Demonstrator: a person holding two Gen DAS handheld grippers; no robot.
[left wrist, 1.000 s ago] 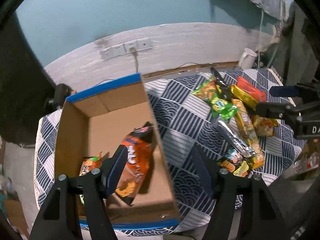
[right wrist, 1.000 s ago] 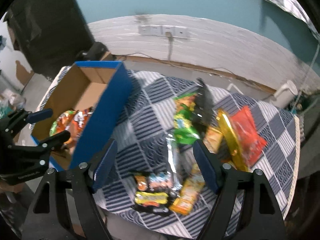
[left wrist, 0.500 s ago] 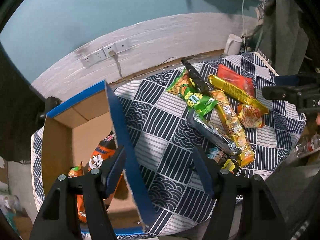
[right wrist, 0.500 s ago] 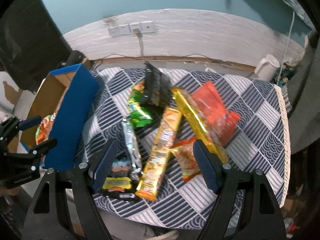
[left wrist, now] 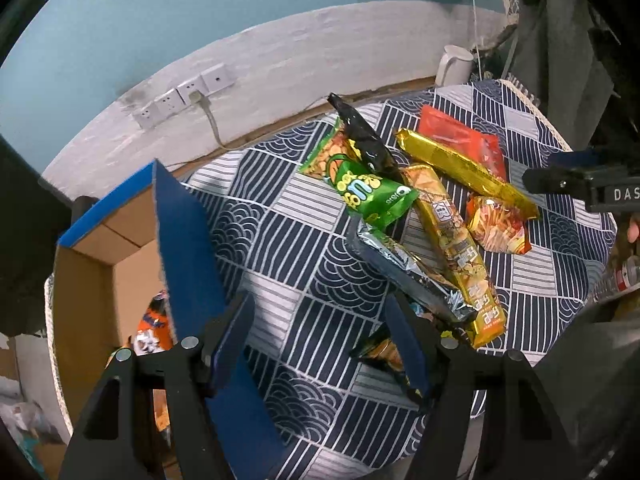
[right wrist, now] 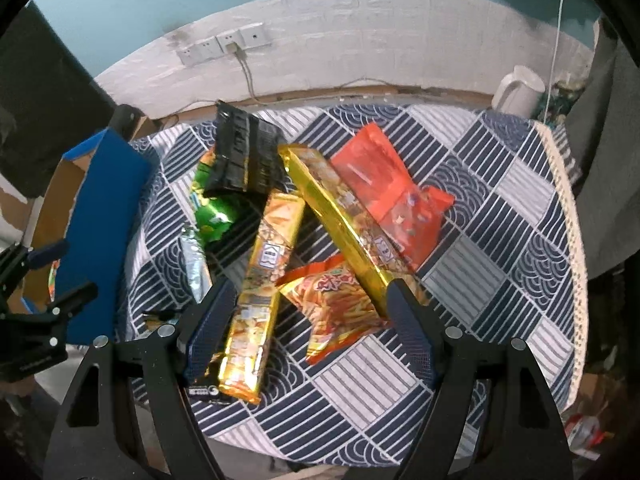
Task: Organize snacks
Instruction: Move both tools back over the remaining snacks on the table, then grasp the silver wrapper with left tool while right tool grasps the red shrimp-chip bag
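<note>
Several snack packs lie on the patterned tablecloth (right wrist: 500,208): a black pack (right wrist: 242,152), a green bag (left wrist: 366,192), a silver-ended dark pack (left wrist: 404,272), two long gold packs (right wrist: 264,272) (right wrist: 340,208), a red pouch (right wrist: 384,184) and an orange fries bag (right wrist: 340,304). A cardboard box with blue outer walls (left wrist: 188,248) stands at the left, an orange snack bag (left wrist: 152,320) inside. My left gripper (left wrist: 320,344) is open and empty over the table beside the box wall. My right gripper (right wrist: 308,328) is open and empty above the fries bag.
A white kettle (right wrist: 518,90) stands at the table's far right edge. Wall sockets with a plugged cable (right wrist: 224,46) are behind the table. The table's near edge drops off just below both grippers. A dark curtain hangs at the right.
Both grippers swung right, away from the box toward the snack pile. The left gripper left the box interior. The right gripper moved closer over the fries bag and gold packs. Both stayed open.
</note>
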